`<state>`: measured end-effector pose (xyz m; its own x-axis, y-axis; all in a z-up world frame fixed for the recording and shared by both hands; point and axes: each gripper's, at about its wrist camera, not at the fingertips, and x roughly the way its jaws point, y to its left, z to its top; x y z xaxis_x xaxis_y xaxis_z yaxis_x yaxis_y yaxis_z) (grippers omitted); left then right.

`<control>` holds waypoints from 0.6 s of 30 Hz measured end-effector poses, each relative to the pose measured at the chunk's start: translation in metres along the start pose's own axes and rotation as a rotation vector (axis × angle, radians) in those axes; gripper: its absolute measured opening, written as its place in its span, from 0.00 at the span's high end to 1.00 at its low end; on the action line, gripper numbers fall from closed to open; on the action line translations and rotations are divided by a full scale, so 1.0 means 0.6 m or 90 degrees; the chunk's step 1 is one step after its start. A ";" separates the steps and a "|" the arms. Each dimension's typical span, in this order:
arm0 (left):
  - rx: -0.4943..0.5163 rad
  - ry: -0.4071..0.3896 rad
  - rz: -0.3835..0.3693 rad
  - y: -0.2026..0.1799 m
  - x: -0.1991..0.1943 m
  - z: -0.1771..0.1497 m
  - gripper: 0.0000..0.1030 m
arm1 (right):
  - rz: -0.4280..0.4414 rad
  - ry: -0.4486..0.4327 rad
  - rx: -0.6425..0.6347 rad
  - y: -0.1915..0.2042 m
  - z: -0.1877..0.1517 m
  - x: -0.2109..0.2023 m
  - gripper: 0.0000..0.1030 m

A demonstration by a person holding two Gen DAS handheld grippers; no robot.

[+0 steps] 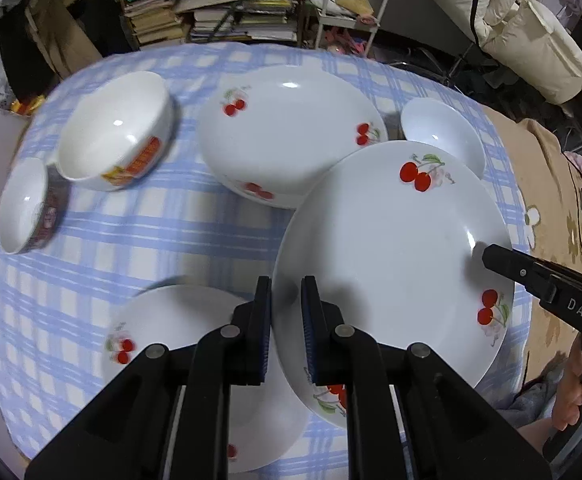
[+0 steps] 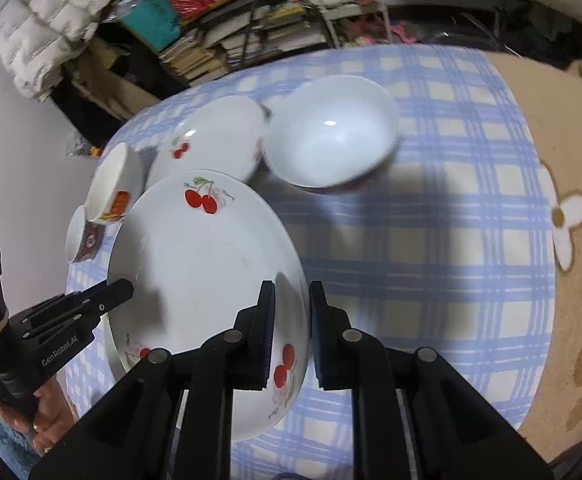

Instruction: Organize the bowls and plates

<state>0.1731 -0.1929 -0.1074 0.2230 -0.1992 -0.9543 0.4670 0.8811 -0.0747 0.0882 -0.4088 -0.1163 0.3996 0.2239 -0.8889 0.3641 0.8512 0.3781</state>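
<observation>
We hold the white glazed cherry-print ceramic plate [image 1: 391, 248] above the blue-checked desk [image 1: 131, 240]; left gripper [image 1: 287, 332] and right gripper [image 2: 291, 336] jaws clamp opposite rims. Stiff, slippery, breakable: we grip rims.

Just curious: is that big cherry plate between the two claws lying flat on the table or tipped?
Tipped. The big cherry plate is clamped at opposite rims by the left claw and right claw, slanting above the tablecloth.

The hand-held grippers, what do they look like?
Both are black. The left hand-held gripper has flat fingers with blue pads, silver pivot pins and white "GenRobot.AI" lettering. The right hand-held gripper matches it and reads "DAS" on its side.
</observation>
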 end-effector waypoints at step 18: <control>-0.083 -0.042 0.051 0.158 -0.114 -0.067 0.87 | 0.053 -0.025 -0.093 0.180 -0.020 0.000 0.82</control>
<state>0.1675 -0.0786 -0.0612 0.3130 -0.1497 -0.9379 0.3314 0.9426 -0.0398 0.1173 -0.3112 -0.0786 0.4567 0.2799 -0.8444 0.2039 0.8910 0.4056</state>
